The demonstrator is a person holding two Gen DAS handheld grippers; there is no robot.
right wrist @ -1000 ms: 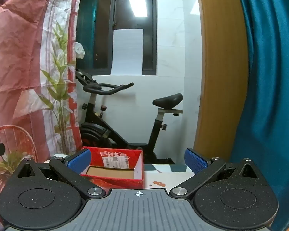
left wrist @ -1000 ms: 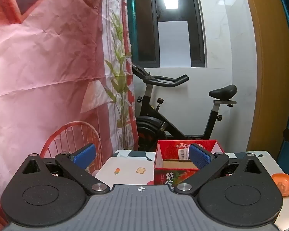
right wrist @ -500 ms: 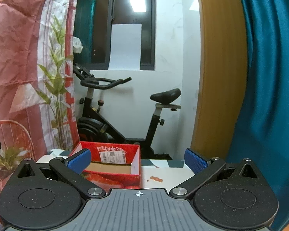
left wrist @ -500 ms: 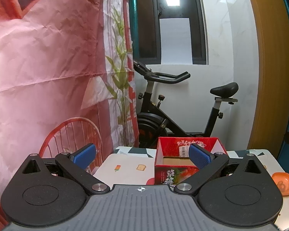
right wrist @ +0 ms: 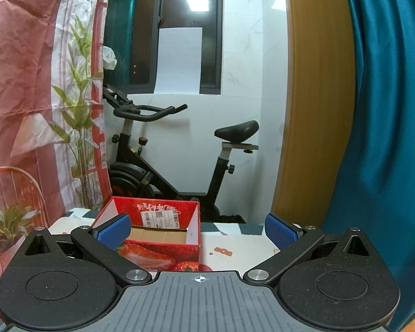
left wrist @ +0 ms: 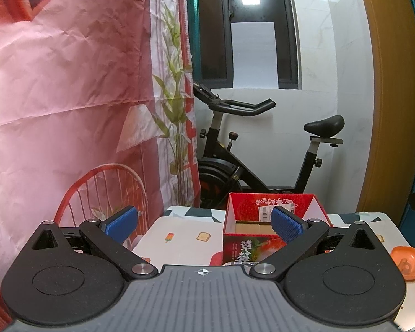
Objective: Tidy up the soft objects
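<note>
1. A red open-topped cardboard box printed with strawberries [left wrist: 251, 246] is seen standing on a white table with small printed food pictures [left wrist: 185, 238]; its brown cardboard floor is bare, and a white shipping label is stuck on its inner far wall.
2. In the right wrist view the same box [right wrist: 163, 251] is shown left of centre on the table [right wrist: 235, 249].
3. An orange rounded soft object [left wrist: 406, 261] is seen lying on the table at the right edge of the left wrist view, well apart from the box.
4. The left gripper [left wrist: 203, 225] is held above the near edge of the table with its blue-padded fingers spread wide; nothing is held between them, and the right pad overlaps the box in the view.
5. The right gripper [right wrist: 197, 231] is likewise spread wide and holds nothing, its left pad lying over the near left corner of the box in the view.
6. A black exercise bike [left wrist: 249, 160] is seen behind the table against a white wall.
7. A pink creased printed backdrop with bamboo and a red chair [left wrist: 69, 96] is hung to the left, and a teal curtain [right wrist: 384, 110] beside a wooden door frame to the right.
</note>
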